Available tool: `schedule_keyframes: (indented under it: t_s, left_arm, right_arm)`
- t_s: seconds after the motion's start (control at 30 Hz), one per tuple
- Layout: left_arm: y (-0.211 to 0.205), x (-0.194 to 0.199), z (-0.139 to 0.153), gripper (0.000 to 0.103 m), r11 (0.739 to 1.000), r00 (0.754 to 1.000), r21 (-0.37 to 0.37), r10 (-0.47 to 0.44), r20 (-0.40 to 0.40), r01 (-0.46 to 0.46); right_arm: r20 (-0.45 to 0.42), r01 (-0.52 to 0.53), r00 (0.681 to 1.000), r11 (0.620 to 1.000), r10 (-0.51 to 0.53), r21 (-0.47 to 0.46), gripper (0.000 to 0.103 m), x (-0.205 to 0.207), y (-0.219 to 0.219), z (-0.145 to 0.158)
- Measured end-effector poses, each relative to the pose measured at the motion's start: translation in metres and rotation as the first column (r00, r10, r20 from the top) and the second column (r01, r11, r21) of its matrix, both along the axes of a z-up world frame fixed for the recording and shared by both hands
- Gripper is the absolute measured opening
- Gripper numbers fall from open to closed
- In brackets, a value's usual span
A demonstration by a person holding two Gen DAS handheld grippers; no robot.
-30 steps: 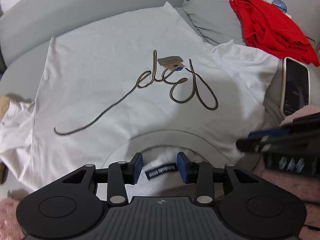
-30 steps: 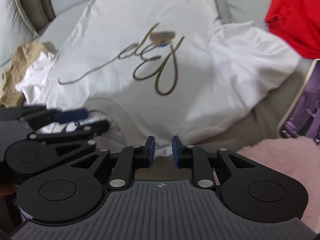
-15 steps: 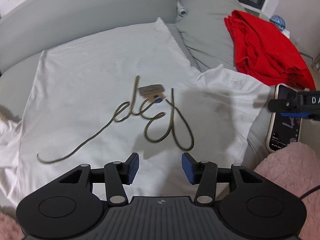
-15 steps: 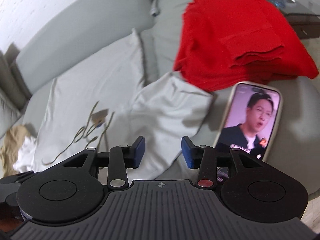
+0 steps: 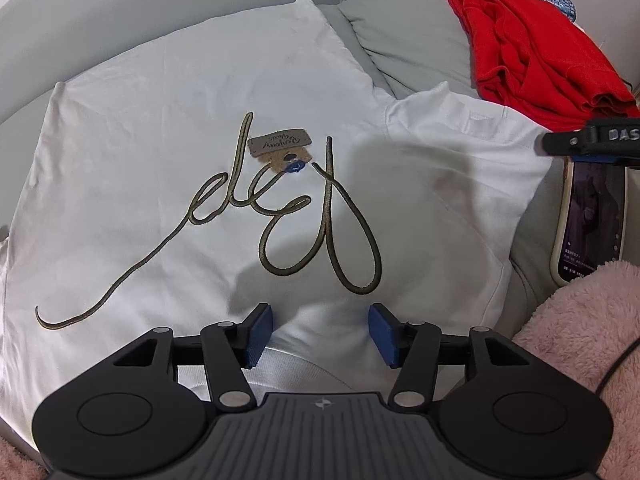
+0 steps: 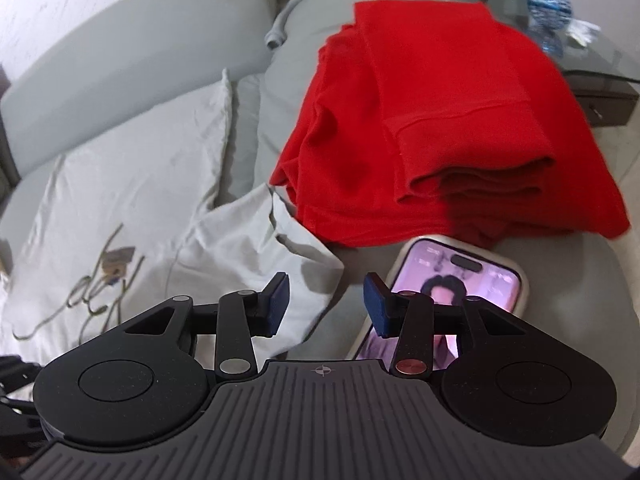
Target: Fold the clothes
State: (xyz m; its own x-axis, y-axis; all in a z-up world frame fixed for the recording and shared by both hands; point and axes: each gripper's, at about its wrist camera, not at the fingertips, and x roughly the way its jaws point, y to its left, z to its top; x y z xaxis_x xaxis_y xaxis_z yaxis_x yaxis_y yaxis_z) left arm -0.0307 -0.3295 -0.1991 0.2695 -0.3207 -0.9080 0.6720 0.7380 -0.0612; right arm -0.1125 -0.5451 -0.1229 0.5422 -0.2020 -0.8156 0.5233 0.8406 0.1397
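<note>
- The white cotton T-shirt with gold cursive lettering (image 5: 224, 160) lies spread flat, front up, on the grey fabric sofa (image 5: 120, 20); a small brown cardstock tag (image 5: 280, 144) rests on the lettering.
- The left claw (image 5: 320, 334) hangs over the shirt's collar end, its blue pads (image 5: 259, 334) apart with nothing pinched between them; its jaws have just been opening.
- One short sleeve of the shirt (image 6: 256, 256) spreads toward the folded red knit garment (image 6: 432, 128), which sits in a stack on the sofa's grey cushion (its lower edge overlaps the sleeve's far corner in the right wrist view).
- The right claw (image 6: 326, 306) hovers above the gap between that sleeve and a cream-cased smartphone with a lit screen (image 6: 460, 280); its jaws, too, have just been opening and grip nothing.
- The phone lies flat just beside the red stack.
- A pink fluffy blanket (image 5: 580, 328) shows at the lower right of the left wrist view, near the phone.
- A blue glassy ball (image 6: 550, 0) stands on a side surface beyond the red garment.
</note>
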Motion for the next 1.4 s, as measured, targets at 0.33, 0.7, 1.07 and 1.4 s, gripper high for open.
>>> schedule_keyframes:
  t_s: [0.33, 0.7, 1.07, 1.4]
  left_arm:
    - [-0.001, 0.001, 0.001, 0.057, 1.000, 1.000, -0.008, -0.002, -0.002, 0.002]
    - [0.028, 0.001, 0.022, 0.051, 0.994, 0.996, -0.059, 0.089, -0.012, -0.089]
    - [0.078, 0.012, 0.029, 0.050, 0.979, 0.978, -0.054, 0.200, 0.051, -0.197]
    - [0.056, 0.009, 0.029, 0.038, 0.985, 0.990, -0.133, 0.119, 0.075, -0.108]
  right_arm:
    - [0.004, -0.118, 0.993, 0.992, 0.118, 0.039, 0.005, 0.014, -0.009, -0.009]
    - [-0.006, -0.362, 0.928, 0.900, 0.372, -0.241, 0.003, 0.034, 0.096, 0.042]
    - [-0.172, -0.570, 0.821, 0.802, 0.544, -0.182, 0.013, 0.063, 0.194, -0.010]
    - [-0.043, -0.386, 0.922, 0.922, 0.385, -0.019, 0.038, 0.010, 0.137, 0.025]
